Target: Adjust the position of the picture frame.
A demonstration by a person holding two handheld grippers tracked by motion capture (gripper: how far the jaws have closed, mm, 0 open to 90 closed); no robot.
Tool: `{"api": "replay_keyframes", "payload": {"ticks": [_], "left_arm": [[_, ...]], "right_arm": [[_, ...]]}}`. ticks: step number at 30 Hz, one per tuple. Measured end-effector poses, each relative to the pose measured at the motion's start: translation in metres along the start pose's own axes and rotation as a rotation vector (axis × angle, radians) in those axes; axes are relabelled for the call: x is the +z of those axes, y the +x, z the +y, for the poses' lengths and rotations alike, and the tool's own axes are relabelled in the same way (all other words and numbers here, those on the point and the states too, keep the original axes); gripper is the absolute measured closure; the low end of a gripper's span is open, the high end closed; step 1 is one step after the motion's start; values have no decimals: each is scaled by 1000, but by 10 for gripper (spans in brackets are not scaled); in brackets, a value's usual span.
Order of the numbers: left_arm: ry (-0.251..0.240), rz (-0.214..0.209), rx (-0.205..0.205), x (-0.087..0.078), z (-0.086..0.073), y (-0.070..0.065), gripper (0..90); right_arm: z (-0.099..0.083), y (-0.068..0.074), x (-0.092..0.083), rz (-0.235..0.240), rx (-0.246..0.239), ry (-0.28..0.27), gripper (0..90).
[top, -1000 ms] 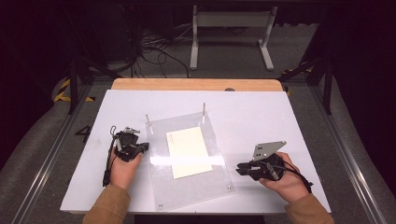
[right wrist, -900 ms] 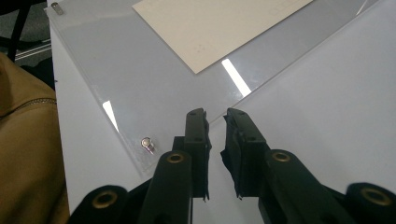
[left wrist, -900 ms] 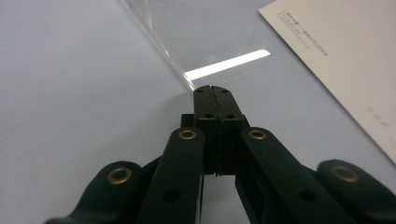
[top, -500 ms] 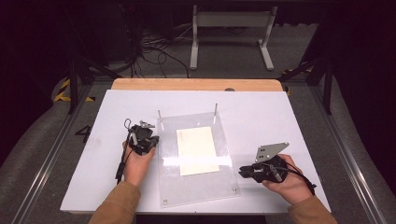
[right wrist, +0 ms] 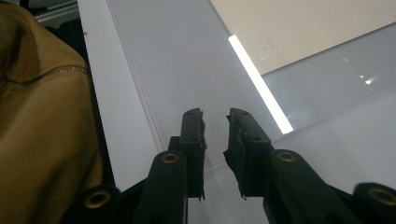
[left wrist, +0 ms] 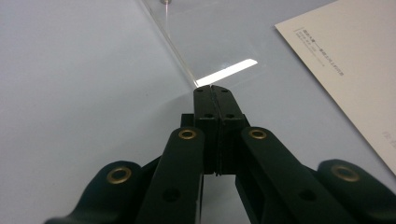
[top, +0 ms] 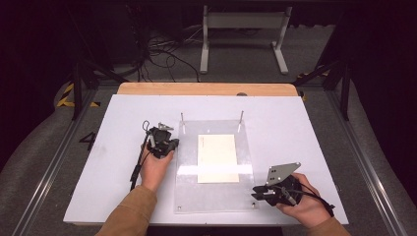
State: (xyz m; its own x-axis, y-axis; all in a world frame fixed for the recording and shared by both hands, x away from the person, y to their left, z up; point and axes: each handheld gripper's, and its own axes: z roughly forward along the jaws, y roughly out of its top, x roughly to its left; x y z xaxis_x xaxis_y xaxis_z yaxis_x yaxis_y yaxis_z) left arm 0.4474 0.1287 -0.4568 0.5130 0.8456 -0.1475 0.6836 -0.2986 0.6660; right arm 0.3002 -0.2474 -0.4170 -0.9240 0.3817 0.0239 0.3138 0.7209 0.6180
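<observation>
Clear rigid acrylic sheet [top: 214,167] lies flat on the white surface [top: 295,123], a cream paper card [top: 218,158] beneath it. Likely stiff, slick and scratch-prone, it is best taken by its thin edges. Left tongs [left wrist: 215,91] are together at its left edge; right tongs [right wrist: 215,117] have just been parting, nothing between them.
</observation>
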Motion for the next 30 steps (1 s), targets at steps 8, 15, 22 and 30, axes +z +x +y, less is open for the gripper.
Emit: {"api": "replay_keyframes", "payload": {"ticks": [8, 15, 22, 30], "left_arm": [[-13, -33, 47, -23, -9, -2, 618], [-78, -84, 55, -49, -14, -6, 567], [-89, -90, 87, -57, -19, -6, 561], [-79, -103, 100, -63, -27, -6, 559]], "right_arm": [[0, 11, 14, 16, -58, 67, 724], [-1, 14, 19, 33, -103, 77, 817], [-4, 14, 17, 26, -123, 76, 833], [-5, 22, 14, 82, -157, 113, 834]]}}
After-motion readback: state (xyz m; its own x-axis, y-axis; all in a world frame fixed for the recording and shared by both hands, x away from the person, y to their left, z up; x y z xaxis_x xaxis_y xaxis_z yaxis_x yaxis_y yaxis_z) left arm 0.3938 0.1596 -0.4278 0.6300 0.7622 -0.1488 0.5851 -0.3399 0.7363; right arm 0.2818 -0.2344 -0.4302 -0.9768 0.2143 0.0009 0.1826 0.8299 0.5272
